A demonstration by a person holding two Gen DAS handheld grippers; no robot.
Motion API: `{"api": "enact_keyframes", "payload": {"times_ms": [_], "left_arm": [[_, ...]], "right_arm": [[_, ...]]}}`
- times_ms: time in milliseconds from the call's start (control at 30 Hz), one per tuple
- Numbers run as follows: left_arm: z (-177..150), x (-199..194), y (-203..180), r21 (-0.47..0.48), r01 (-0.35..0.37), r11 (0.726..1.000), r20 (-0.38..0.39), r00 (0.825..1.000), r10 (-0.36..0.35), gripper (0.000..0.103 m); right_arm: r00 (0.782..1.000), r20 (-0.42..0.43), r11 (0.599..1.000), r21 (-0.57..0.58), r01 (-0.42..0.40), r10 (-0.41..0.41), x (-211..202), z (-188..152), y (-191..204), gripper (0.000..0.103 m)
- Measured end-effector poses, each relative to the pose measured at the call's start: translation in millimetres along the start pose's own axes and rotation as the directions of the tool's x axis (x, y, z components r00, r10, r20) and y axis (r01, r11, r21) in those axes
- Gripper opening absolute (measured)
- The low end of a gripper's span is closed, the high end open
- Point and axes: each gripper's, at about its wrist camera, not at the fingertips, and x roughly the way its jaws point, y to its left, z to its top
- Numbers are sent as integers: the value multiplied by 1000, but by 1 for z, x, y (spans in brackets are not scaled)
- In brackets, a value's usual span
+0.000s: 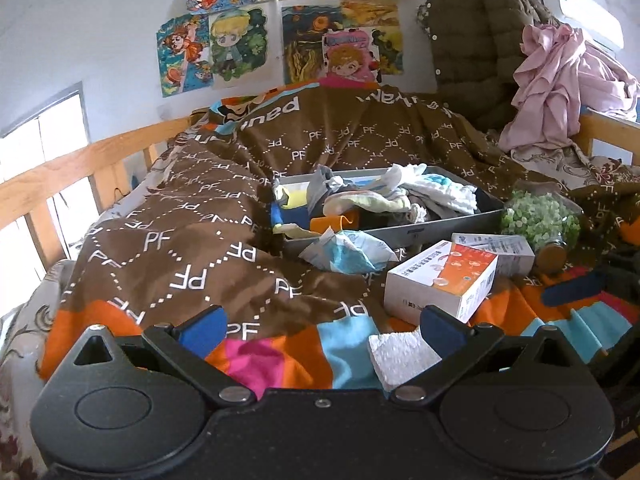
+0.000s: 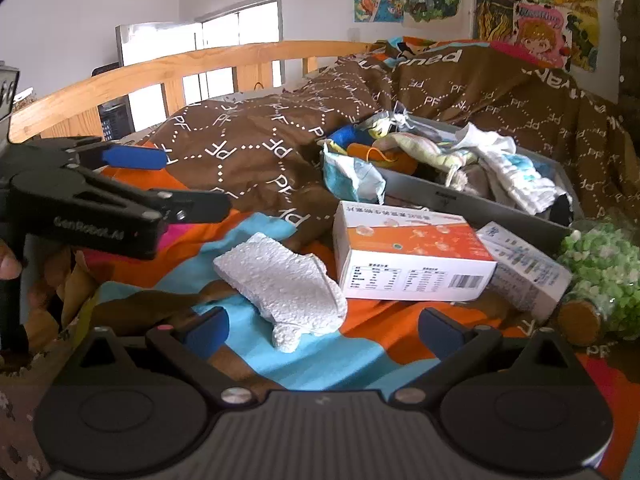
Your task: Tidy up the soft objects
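At the far left of the right wrist view, the left gripper (image 2: 160, 184) reaches in sideways over the bed, its blue-padded fingers (image 2: 134, 159) spread wide with nothing between them. Part of a hand (image 2: 10, 268) shows beneath it at the picture's edge.

To its right, the white foam piece (image 2: 282, 280) lies flat on the orange and blue striped end of the quilt (image 2: 248, 136). It sits just ahead of the right gripper (image 2: 322, 330), between the lines of its two fingers and nearer the left one, not touched by either pad. The right gripper is fully open and holds nothing. In the left wrist view the same foam piece (image 1: 402, 354) lies low at the right, just beside the left gripper's (image 1: 320, 326) right finger; whether they touch I cannot tell.

Right of the foam stands an orange and white carton (image 2: 408, 258), with a smaller blue and white carton (image 2: 528, 268) leaning against its far side. Behind them a crumpled face mask (image 2: 352, 176) rests against the near wall of a grey tray (image 2: 448, 200), which is heaped with socks and small cloths (image 2: 500, 176). At the far right a clear jar of green pellets (image 2: 600, 268) lies on its side, its brown lid (image 2: 580, 320) facing the camera.
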Motion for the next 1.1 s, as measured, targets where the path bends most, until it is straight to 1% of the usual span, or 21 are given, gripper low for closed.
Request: {"api": "enact_keyframes", "payload": {"times_ms": [133,300,400,533,600,700,767,867,900,1000,1100], "left_arm": [[5,16,6,-21,13,1000,5,1000,-13,102],[13,39,15,-51,22,998,26,999,-21,102],[20,53,17,-76,37,996,27,999,-35,102],[28,71,19,-141,59,988,31,998,-55,102],[31,82,19,-168,66,984,18,998,-64,102],[33,97,19,-202,68,977,-2,998,-70,102],[35,106,20,-234,74,969,-9,997,-79,102],[37,119,23,-282,88,955,-16,995,-96,102],[38,123,22,-294,89,952,-19,995,-99,102],[42,135,24,-343,101,934,-20,993,-115,96],[45,145,26,-413,118,903,-10,991,-134,92]], "right_arm": [[1000,-14,1000,15,-3,3,11,1,-1,102],[999,-48,999,30,-20,22,24,1,-2,97],[997,-66,999,29,-32,33,30,0,-1,91],[995,-86,998,29,-47,50,37,-1,0,85],[994,-88,998,36,-54,57,38,-1,1,84],[994,-84,996,51,-67,71,40,-1,-1,76],[994,-78,995,56,-77,81,40,0,-1,67],[994,-70,996,47,-81,84,39,0,1,62],[994,-68,996,46,-81,84,39,0,1,62],[995,-55,996,42,-81,84,37,1,2,62],[996,-37,996,31,-85,86,35,2,3,61]]}}
